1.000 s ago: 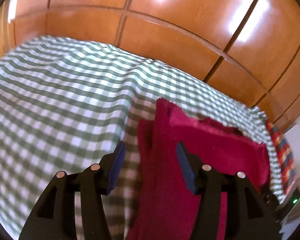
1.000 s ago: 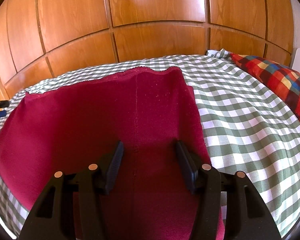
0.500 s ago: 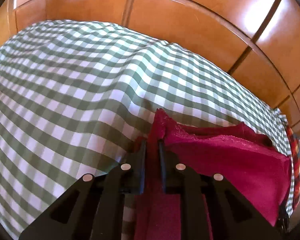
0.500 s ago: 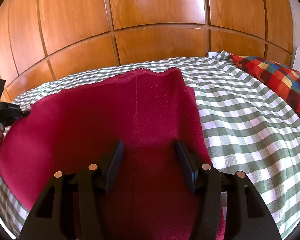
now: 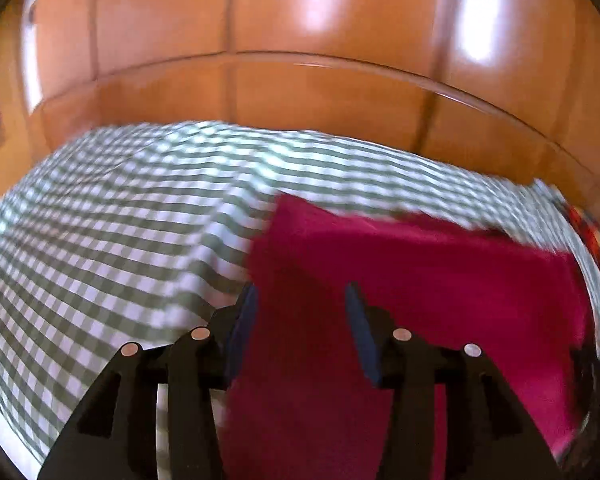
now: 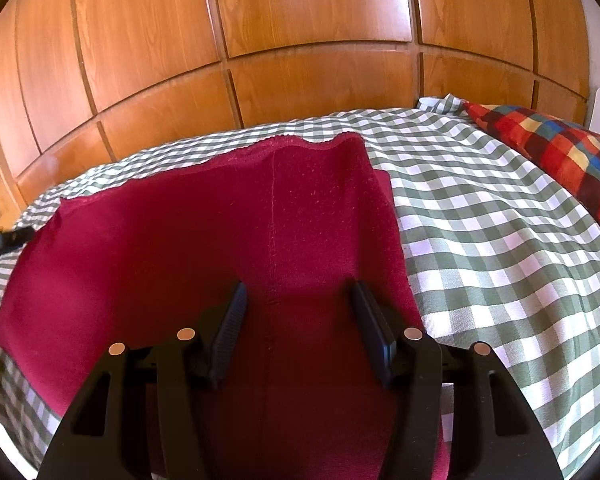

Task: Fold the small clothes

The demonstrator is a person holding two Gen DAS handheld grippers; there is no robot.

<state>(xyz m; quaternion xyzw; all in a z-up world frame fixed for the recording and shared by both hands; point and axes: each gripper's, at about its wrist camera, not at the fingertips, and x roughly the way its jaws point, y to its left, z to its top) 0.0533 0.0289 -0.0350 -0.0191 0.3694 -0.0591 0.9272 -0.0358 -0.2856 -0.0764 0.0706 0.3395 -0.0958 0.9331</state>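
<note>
A dark red garment (image 6: pixel 220 224) lies spread on the green-and-white checked bedspread (image 6: pixel 480 208). It also shows in the blurred left wrist view (image 5: pixel 440 280), where it fills the lower right. My left gripper (image 5: pixel 300 300) is open and empty over the garment's left edge. My right gripper (image 6: pixel 298 300) is open and empty above the garment's near right part. The left gripper's tip shows as a dark shape at the garment's far left corner in the right wrist view (image 6: pixel 4 240).
A wooden panelled wardrobe (image 6: pixel 300 40) stands behind the bed. A red, yellow and blue checked pillow (image 6: pixel 560 152) lies at the right. The bedspread in the left wrist view (image 5: pixel 100 240) stretches away to the left.
My left gripper was shut on the garment's left edge half a second ago; now it is open and the cloth lies flat. The right gripper has barely moved.
</note>
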